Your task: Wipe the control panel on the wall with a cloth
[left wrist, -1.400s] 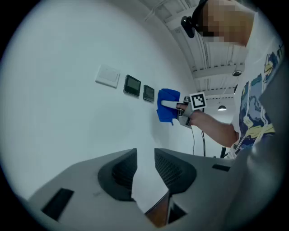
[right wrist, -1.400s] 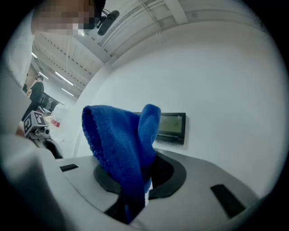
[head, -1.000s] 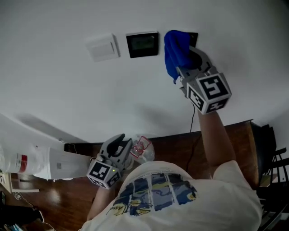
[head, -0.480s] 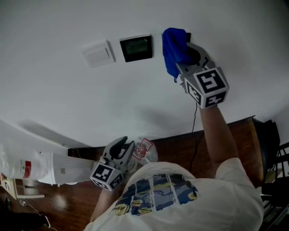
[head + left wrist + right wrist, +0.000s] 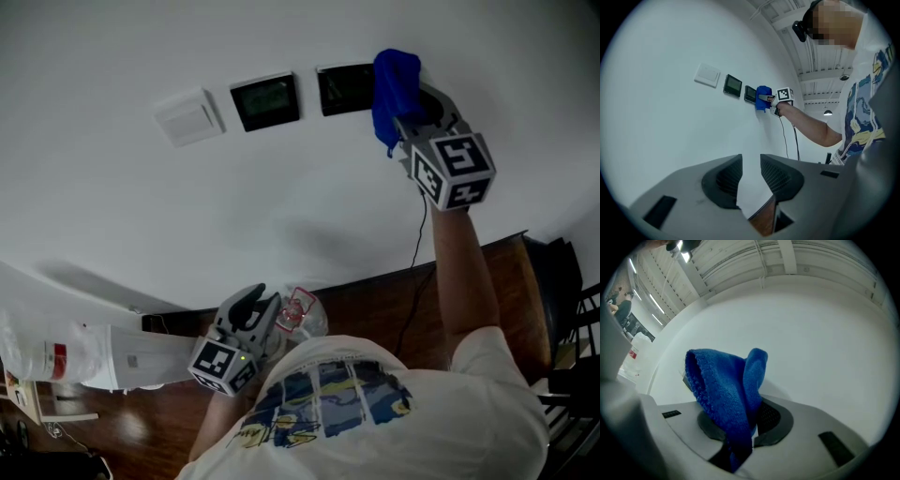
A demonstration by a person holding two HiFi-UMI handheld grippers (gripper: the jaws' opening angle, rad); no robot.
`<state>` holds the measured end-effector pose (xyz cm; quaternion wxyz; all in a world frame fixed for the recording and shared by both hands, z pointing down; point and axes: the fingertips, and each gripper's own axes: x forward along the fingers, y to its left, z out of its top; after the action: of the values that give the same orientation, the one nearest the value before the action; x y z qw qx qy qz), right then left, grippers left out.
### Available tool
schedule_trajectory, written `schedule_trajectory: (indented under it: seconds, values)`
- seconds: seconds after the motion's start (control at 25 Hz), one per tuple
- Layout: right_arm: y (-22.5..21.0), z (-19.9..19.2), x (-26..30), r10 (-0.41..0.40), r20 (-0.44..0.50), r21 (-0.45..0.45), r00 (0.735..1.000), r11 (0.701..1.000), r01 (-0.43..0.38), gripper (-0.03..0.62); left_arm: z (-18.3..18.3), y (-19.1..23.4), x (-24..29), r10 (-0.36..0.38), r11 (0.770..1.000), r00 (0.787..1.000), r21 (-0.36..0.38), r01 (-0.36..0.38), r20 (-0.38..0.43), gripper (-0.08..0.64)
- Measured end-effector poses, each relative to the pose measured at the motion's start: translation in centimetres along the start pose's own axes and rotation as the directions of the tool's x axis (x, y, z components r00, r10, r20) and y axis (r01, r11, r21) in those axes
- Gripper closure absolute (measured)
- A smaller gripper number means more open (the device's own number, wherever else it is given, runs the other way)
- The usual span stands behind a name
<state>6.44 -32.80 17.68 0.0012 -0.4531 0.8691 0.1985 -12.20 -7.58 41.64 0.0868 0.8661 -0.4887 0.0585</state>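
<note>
Two dark control panels are set in the white wall, to the right of a white switch plate. My right gripper is raised to the wall and shut on a blue cloth. The cloth is bunched against the wall at the right edge of the right-hand panel. In the right gripper view the cloth stands up from between the jaws. My left gripper hangs low by the person's chest, open by a narrow gap and empty. The left gripper view shows both panels and the cloth.
A black cable hangs down the wall below the right gripper. A brown wooden surface runs along the wall's foot. On it lies a clear plastic packet. A white cylinder lies at the left, and a dark chair stands at the right.
The right gripper has slid the cloth to the right across the right-hand panel, uncovering most of its face. The left gripper has stayed low.
</note>
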Motion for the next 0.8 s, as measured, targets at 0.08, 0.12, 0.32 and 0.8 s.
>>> schedule_trajectory:
  seconds: [0.08, 0.12, 0.32, 0.8]
  values:
    - [-0.5, -0.5, 0.1, -0.006, -0.009, 0.005, 1.000, 1.000, 0.006, 0.497, 0.0, -0.2, 0.1, -0.002, 1.000, 1.000, 0.000, 0.002, 0.000, 0.463]
    - [-0.6, -0.7, 0.3, -0.005, -0.012, 0.005, 1.000, 1.000, 0.005, 0.497, 0.0, -0.2, 0.0, 0.001, 1.000, 1.000, -0.001, -0.001, -0.003, 0.463]
    - [-0.7, -0.7, 0.3, 0.005, -0.004, -0.001, 1.000, 1.000, -0.005, 0.497, -0.2, 0.3, -0.4, 0.017, 1.000, 1.000, 0.004, -0.017, -0.004, 0.463]
    - [9.6, 4.1, -0.1, 0.180, 0.103, -0.064, 0.978, 0.983, -0.174, 0.497, -0.3, 0.5, -0.7, 0.016, 1.000, 1.000, -0.004, -0.016, -0.001, 0.463]
